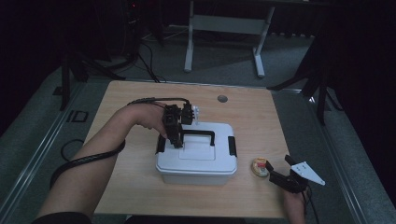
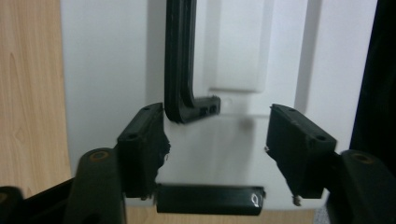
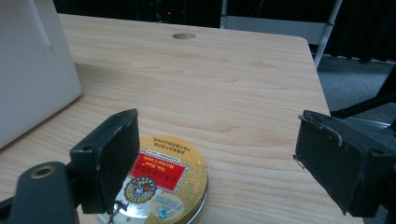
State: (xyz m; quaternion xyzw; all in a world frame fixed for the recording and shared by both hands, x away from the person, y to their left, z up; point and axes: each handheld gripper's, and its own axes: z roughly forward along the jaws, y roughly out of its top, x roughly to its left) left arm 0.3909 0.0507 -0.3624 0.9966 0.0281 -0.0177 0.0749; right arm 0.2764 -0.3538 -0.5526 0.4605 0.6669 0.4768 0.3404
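A white plastic box (image 1: 196, 161) with a black carry handle (image 1: 198, 134) and black side latches stands shut in the middle of the wooden table (image 1: 126, 112). My left gripper (image 1: 178, 141) hangs over the lid at the handle's left end. In the left gripper view it (image 2: 217, 140) is open, and the handle's corner (image 2: 187, 107) lies just beyond the left jaw, untouched. A round gold tin with a red label (image 1: 260, 167) lies to the right of the box. My right gripper (image 1: 276, 176) stands open just behind the tin (image 3: 163, 182), with its left jaw beside the tin.
A round hole (image 1: 222, 98) marks the table's far side. The box wall (image 3: 32, 70) rises at the left of the right gripper view. One black latch (image 2: 210, 199) sits below my left jaws. A white desk frame (image 1: 224, 25) stands on the floor beyond the table.
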